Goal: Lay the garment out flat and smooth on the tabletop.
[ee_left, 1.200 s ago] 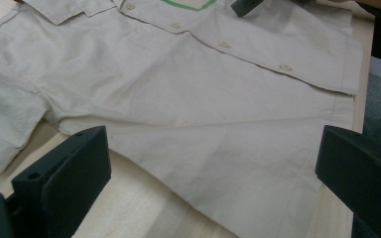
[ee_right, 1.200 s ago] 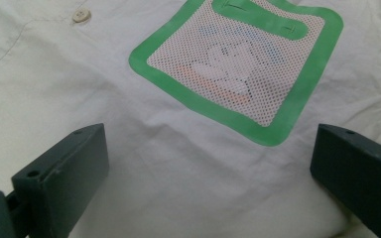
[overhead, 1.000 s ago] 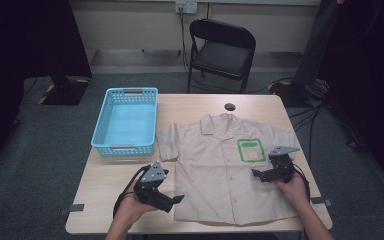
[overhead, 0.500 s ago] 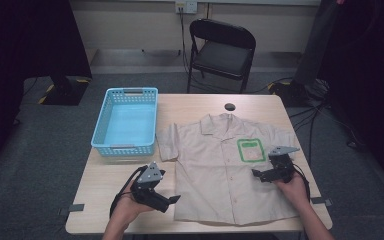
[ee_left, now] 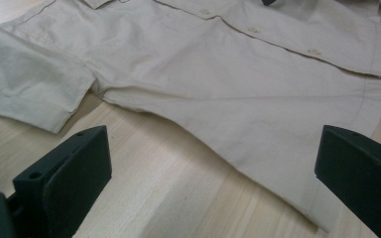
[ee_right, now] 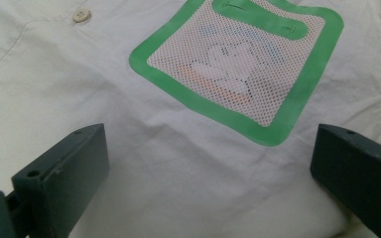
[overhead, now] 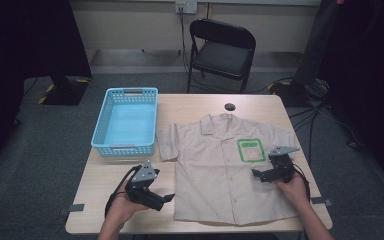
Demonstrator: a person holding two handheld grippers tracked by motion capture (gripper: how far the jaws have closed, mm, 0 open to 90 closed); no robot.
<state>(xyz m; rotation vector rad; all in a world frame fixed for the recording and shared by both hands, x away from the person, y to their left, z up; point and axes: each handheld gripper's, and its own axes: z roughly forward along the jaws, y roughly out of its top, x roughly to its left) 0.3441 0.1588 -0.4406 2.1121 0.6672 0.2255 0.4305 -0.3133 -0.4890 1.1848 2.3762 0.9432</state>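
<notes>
The left gripper [overhead: 169, 198], wide apart like the right gripper [overhead: 255, 173], has edged toward the shirt [overhead: 215, 175].

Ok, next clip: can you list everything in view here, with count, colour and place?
Beige short-sleeved button-up shirt: one, beige, spread flat face up on the table's right half, collar away from the person.
Green-bordered mesh pocket patch: one, green and white, on the shirt's chest.
Light blue plastic basket: one, light blue, far left of the table, beside the shirt's sleeve.
Light wooden table: one, pale wood, centre.
Black folding chair: one, black, behind the table.
Small dark round disc: one, dark, far table edge above the collar.
Left gripper: one, black, open, by the shirt's lower left edge.
Right gripper: one, black, open, over the shirt below the patch.
</notes>
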